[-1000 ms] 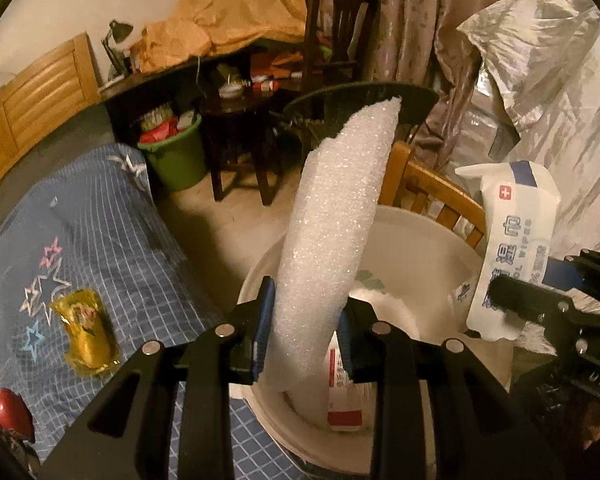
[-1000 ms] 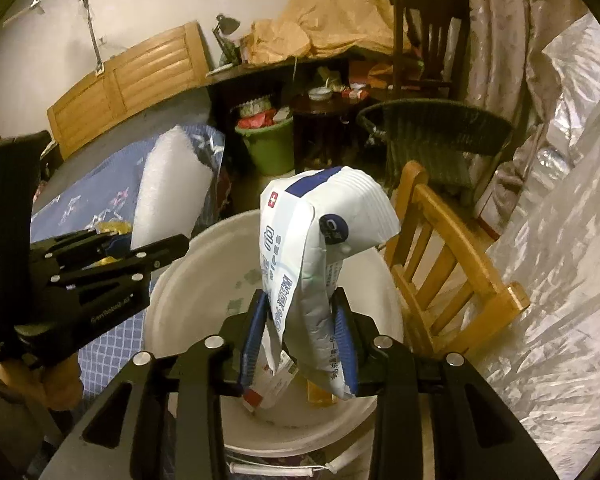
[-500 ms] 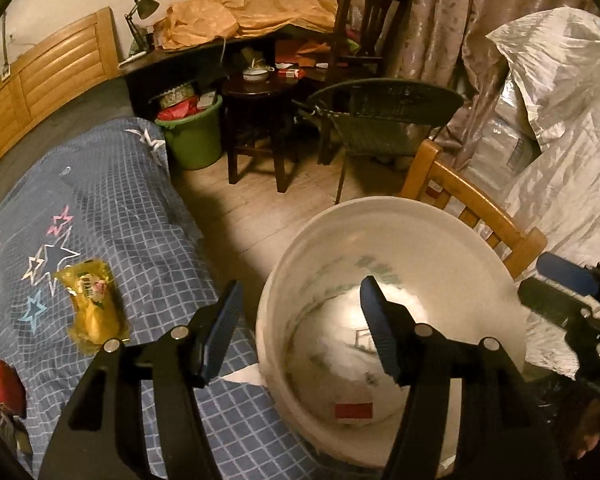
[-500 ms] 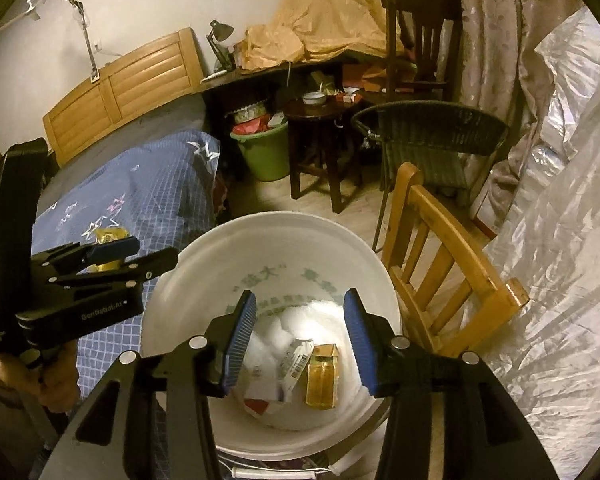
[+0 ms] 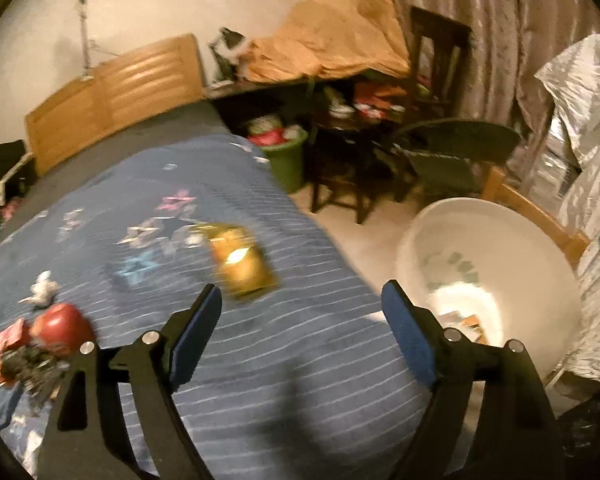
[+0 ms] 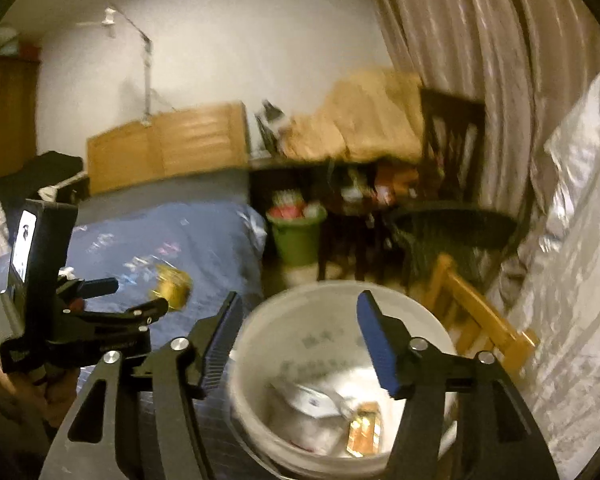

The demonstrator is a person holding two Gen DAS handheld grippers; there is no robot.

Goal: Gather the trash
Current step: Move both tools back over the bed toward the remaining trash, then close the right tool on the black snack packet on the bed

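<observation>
A white bucket (image 5: 540, 248) stands beside the bed; it also shows in the right wrist view (image 6: 260, 360) with a wipes pack (image 6: 312, 398), white foam and a small yellow box (image 6: 364, 428) inside. A yellow wrapper (image 5: 242, 262) lies on the blue bedspread (image 5: 280, 380); it also shows in the right wrist view (image 6: 172, 286). My left gripper (image 5: 302, 320) is open and empty above the bed, just short of the wrapper. My right gripper (image 6: 298, 340) is open and empty above the bucket. The left gripper also shows at the left of the right wrist view (image 6: 140, 296).
A red apple-like object (image 5: 62, 328), a red packet (image 5: 8, 338) and a crumpled white scrap (image 5: 42, 292) lie at the bed's left. A wooden chair (image 6: 480, 320), a green bin (image 6: 298, 238), a dark wicker chair (image 5: 456, 156) and a silver-covered bulk (image 5: 588, 184) surround the bucket.
Both grippers let go: the foam strip and the wipes pack dropped into the bucket. The left gripper has since swung left over the bed toward the yellow wrapper; the right has lifted slightly.
</observation>
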